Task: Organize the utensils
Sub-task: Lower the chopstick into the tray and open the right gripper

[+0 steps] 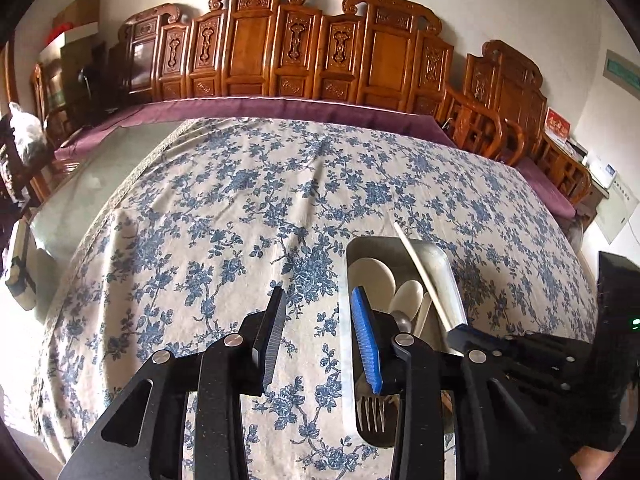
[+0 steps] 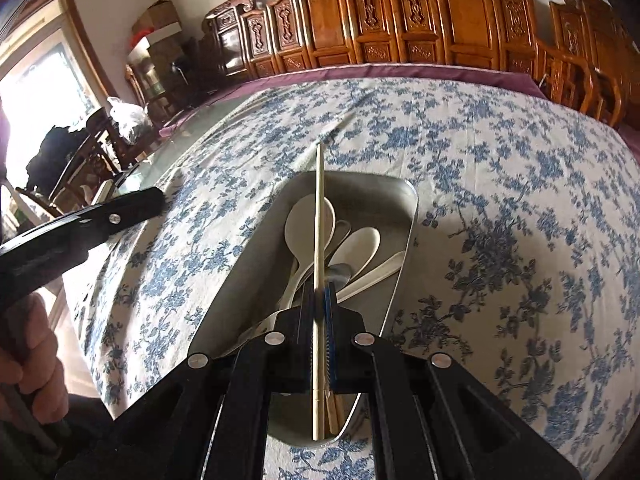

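A cream chopstick [image 2: 318, 264] stands pinched in the right gripper [image 2: 319, 320], jaws all but closed on it partway along its length, its tip pointing away over a metal tray [image 2: 404, 240] on the cloth-covered counter [image 2: 500, 168]. The stick is thin, stiff and light, and looks smooth enough to swivel or slide between the pads; held near its middle as it is here, it should stay balanced, whereas a grip near either end would likely let it droop or twist. It hangs above the tray's load of white spoons [image 2: 308, 220], with a second chopstick [image 2: 332, 412] lying at the near end.

The left gripper [image 1: 316, 340] hovers just left of the tray [image 1: 344, 320], its jaws partly apart with nothing between them, only the blue-flowered cloth showing through the gap. In its view a metal fork [image 1: 372, 412] lies at the tray's near end, heavier and harder than the plastic-looking spoons [image 1: 372, 280], best taken across the handle. The spoons overlap loosely, so lifting one by its bowl would probably disturb its neighbours.
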`<state>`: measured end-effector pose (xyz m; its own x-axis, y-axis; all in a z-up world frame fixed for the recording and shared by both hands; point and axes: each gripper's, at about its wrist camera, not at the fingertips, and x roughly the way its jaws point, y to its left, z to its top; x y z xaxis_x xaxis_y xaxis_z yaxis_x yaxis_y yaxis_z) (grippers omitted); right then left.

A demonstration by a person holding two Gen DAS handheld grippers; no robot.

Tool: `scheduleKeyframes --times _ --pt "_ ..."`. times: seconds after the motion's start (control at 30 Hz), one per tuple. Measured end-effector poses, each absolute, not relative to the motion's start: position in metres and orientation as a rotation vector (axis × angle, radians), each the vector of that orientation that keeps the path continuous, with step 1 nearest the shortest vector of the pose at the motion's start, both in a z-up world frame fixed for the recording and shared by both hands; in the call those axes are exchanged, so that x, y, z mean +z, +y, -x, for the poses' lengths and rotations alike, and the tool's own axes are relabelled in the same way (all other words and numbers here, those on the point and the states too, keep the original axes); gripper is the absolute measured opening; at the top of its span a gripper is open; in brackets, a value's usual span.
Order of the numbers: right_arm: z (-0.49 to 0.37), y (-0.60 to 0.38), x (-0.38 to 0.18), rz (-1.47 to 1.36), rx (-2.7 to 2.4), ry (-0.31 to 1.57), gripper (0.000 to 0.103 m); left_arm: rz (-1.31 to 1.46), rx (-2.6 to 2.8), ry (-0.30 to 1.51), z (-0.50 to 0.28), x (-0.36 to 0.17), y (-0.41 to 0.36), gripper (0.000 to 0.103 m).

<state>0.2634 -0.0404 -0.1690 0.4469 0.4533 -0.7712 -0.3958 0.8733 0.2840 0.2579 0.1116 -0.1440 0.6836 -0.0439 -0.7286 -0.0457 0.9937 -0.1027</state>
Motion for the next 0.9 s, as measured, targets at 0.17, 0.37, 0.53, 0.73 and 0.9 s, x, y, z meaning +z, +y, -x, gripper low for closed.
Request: scheduleKeyframes --times 0.17,0.37,0.53,0.73,0.9 --pt "-0.265 -0.037 -0.186 -0.072 0.508 1.007 0.006 0.112 -0.004 0.819 -0.258 -0.144 0.111 0.032" --pt "-0.267 -0.036 -0.195 -0.063 0.465 1.023 0.006 0.107 -0.009 0.821 -0.258 -0.145 0.109 0.033" --pt "-0.267 -0.031 -0.194 -0.055 0.488 1.012 0.006 0.105 -0.008 0.824 -0.258 -0.145 0.107 0.035" --pt "-0.262 -0.026 -0.186 -0.053 0.533 0.983 0.007 0.106 -0.006 0.82 -0.258 -0.145 0.108 0.04" --pt "-0.258 -0.03 -0.18 -0.037 0.541 0.962 0.007 0.101 -0.008 0.821 -0.258 -0.145 0.107 0.04"
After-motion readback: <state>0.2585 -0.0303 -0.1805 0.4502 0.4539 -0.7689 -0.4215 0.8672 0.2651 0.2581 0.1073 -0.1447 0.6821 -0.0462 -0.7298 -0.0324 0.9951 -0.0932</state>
